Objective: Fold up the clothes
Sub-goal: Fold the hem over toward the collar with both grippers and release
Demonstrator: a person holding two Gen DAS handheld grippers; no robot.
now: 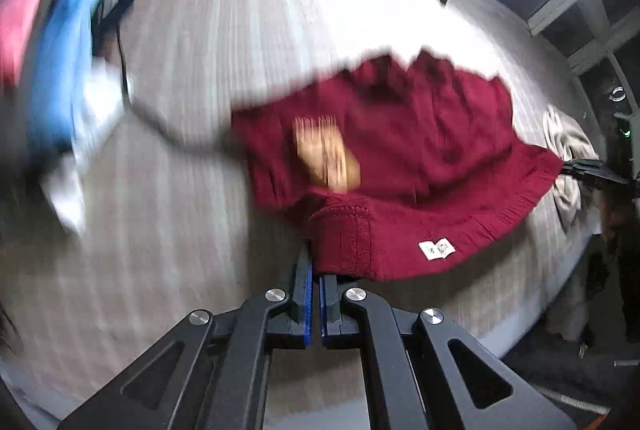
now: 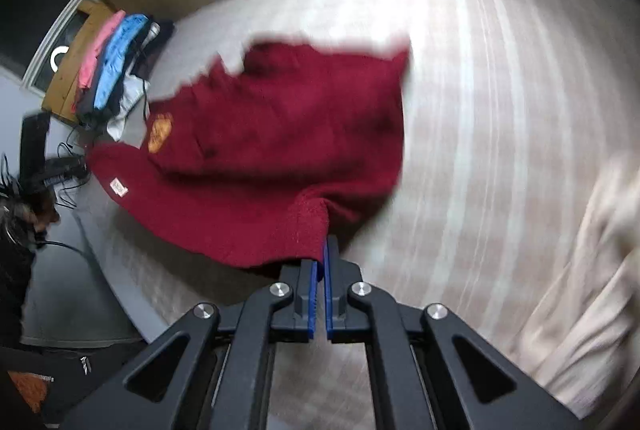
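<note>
Maroon knit fills both wrist views: the sweater (image 1: 400, 165) lies spread on the striped bedcover (image 1: 192, 77), and I use it as my landmark. Left of the sweater, at the bed's edge, I see a stack of folded clothes (image 1: 60, 61), pink and blue on top, smeared by motion blur. On the sweater's left part sits an orange chest patch (image 1: 326, 157), and nearer the hem a small white label (image 1: 437, 250).

My left gripper (image 1: 315, 282) has its blue pads drawn together on the ribbed hem corner at the sweater's near edge; cloth visibly runs down between them. My right gripper (image 2: 321, 262) is likewise closed on the opposite near corner of the sweater (image 2: 280, 133), with a fold of knit pinched in the pads. Right of the sweater, a pale beige garment (image 2: 580, 290) lies crumpled on the bedcover (image 2: 480, 89).

I judge this knit as soft, thick and fairly heavy for clothing: it will sag between my two grips and drag on the cover instead of sliding freely. The ribbed hem is the firmest place to hold, since it is doubled and will not stretch much. Loose knit could slip if I pinch too little, so I want deep bites at both corners and an even lift.
</note>
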